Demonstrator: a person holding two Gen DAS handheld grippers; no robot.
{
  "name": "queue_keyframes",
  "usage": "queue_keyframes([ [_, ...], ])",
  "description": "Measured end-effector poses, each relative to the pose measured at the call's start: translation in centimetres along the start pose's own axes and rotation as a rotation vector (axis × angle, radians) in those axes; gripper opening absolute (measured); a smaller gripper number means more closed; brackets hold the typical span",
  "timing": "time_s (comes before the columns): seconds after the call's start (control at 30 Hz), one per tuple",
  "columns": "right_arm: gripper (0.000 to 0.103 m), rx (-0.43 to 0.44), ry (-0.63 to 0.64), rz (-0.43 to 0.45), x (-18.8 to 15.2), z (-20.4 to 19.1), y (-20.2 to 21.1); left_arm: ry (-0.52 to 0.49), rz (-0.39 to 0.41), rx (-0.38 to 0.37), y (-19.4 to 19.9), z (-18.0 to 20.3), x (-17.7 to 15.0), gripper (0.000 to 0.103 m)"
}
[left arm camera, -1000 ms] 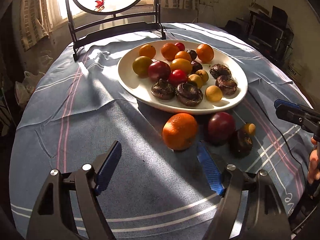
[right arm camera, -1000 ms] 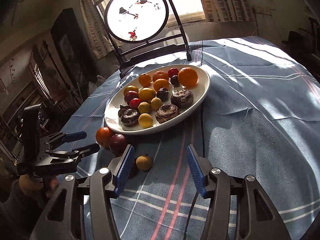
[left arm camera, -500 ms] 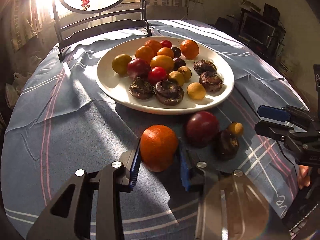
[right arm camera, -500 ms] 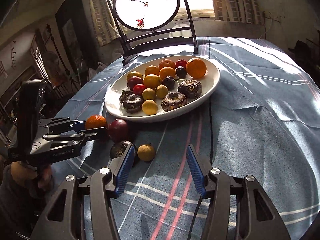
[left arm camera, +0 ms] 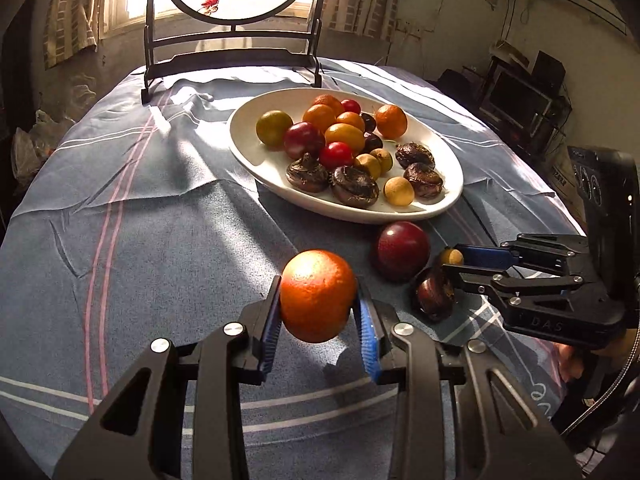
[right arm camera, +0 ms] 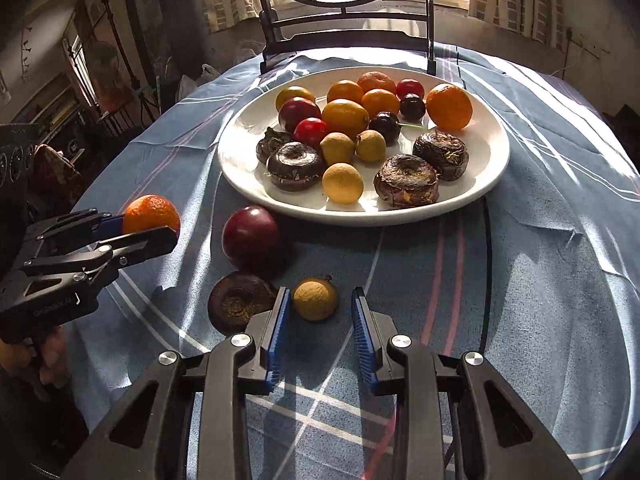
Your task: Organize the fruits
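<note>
Fruits: we have most of them gathered on the plate; four strays lie on the tablecloth on the near side of it, which we judge is why both grippers work there.
Tablecloth (left arm camera: 152, 240): blue, striped, wrinkled, spread under everything; loose round fruit could roll on it.
Plate (right arm camera: 496, 168): white, well ahead of both grippers, the likely place for the strays.
Left gripper (left arm camera: 318, 316): clamped on the orange (left arm camera: 318, 294), one blue pad on each side at its widest part, so we think the round skin will not slip out; the orange looks just clear of the cloth.
Right gripper (right arm camera: 320, 320): jaws closing, the small tan fruit (right arm camera: 315, 298) just ahead between the tips; the left pad is against it, the right pad shows a gap.
Plum (right arm camera: 251, 236): dark red, ahead and left of the right gripper, beside the plate rim, untouched.
Brown fruit (right arm camera: 236, 300): dark and wrinkled, pressed against the outside of the right gripper's left finger, so we risk nudging it.
</note>
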State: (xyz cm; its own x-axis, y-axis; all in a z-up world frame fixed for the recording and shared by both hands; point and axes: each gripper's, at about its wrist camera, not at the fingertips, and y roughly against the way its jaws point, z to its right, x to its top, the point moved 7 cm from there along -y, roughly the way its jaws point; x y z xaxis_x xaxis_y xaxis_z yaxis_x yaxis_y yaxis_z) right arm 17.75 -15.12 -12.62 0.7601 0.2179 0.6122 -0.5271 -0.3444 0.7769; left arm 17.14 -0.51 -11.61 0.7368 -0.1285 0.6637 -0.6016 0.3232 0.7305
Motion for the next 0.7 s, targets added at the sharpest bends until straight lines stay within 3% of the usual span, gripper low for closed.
queue_keyframes([
  [0.03, 0.022, 0.008, -0.005, 0.004, 0.1, 0.0, 0.0, 0.005, 0.003, -0.001, 0.1, -0.1, 0.0, 0.033],
  [0.2, 0.022, 0.024, -0.039, 0.024, -0.1, 0.3, 0.6, 0.007, 0.013, -0.001, 0.2, -0.1, 0.0, 0.033],
  [0.4, 0.022, 0.085, -0.096, 0.101, 0.0, 1.4, 4.1, 0.016, 0.062, -0.017, 1.3, -0.1, 0.4, 0.033],
  [0.57, 0.022, 0.087, -0.144, 0.172, 3.6, 4.1, 6.4, -0.002, 0.081, -0.023, 1.3, 0.8, 3.0, 0.033],
  [0.7, 0.022, 0.1, -0.169, 0.194, 7.7, 5.5, 5.8, -0.024, 0.074, -0.025, -0.1, 2.0, 6.6, 0.033],
])
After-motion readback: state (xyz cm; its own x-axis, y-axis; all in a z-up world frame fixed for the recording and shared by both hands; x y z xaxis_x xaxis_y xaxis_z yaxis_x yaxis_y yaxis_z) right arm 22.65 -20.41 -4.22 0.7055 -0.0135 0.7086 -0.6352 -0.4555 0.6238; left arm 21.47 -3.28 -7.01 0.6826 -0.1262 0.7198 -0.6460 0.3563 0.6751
